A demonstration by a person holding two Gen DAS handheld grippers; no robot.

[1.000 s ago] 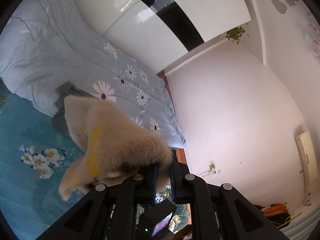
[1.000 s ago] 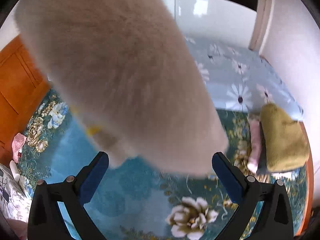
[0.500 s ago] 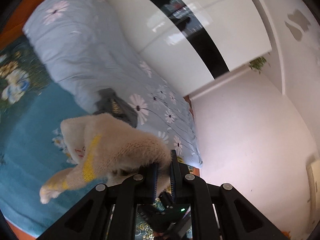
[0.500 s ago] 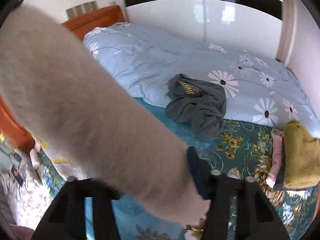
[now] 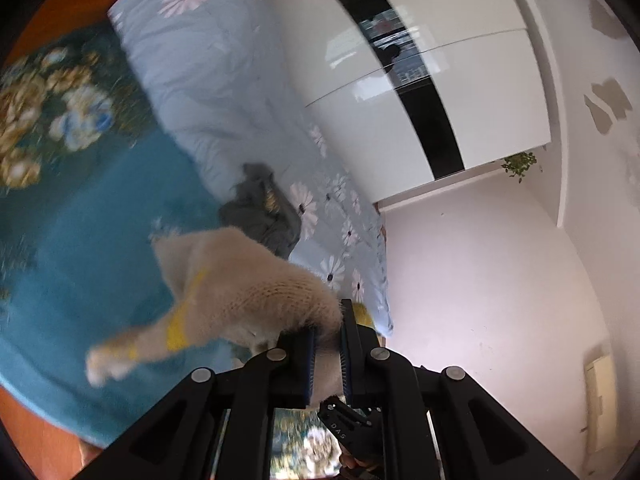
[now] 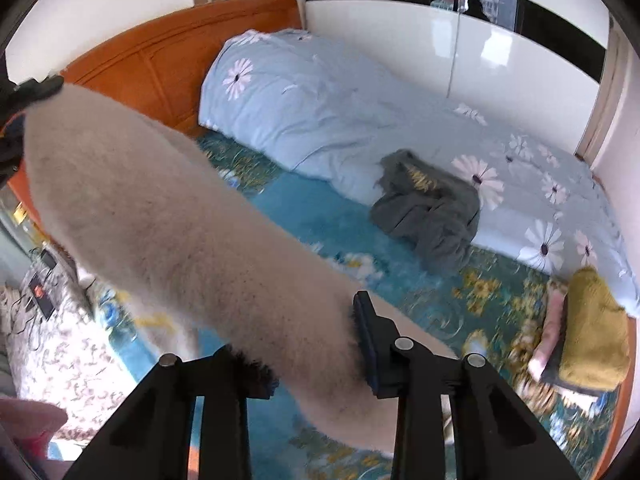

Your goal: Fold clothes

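Observation:
A fluffy cream sweater (image 5: 240, 292) with yellow stripes hangs stretched above the bed between both grippers. My left gripper (image 5: 326, 332) is shut on one end of it, knit pinched between the blue pads. In the right wrist view the sweater (image 6: 160, 220) runs from the upper left down into my right gripper (image 6: 308, 344). Its jaws are closing, with the knit between them and both pads pressing into it. A crumpled dark grey garment (image 6: 432, 208) lies further back on the teal floral sheet (image 6: 328, 216).
A rolled light-blue daisy duvet (image 6: 320, 100) lies along the far side of the bed. A folded mustard sweater (image 6: 592, 332) and pink item (image 6: 550, 328) are stacked at the right edge. An orange headboard (image 6: 160, 60) and white wardrobe (image 6: 500, 60) stand behind.
My right gripper went from wide open under the sweater to closed around it. The left gripper swept sideways and rolled, still holding the sweater.

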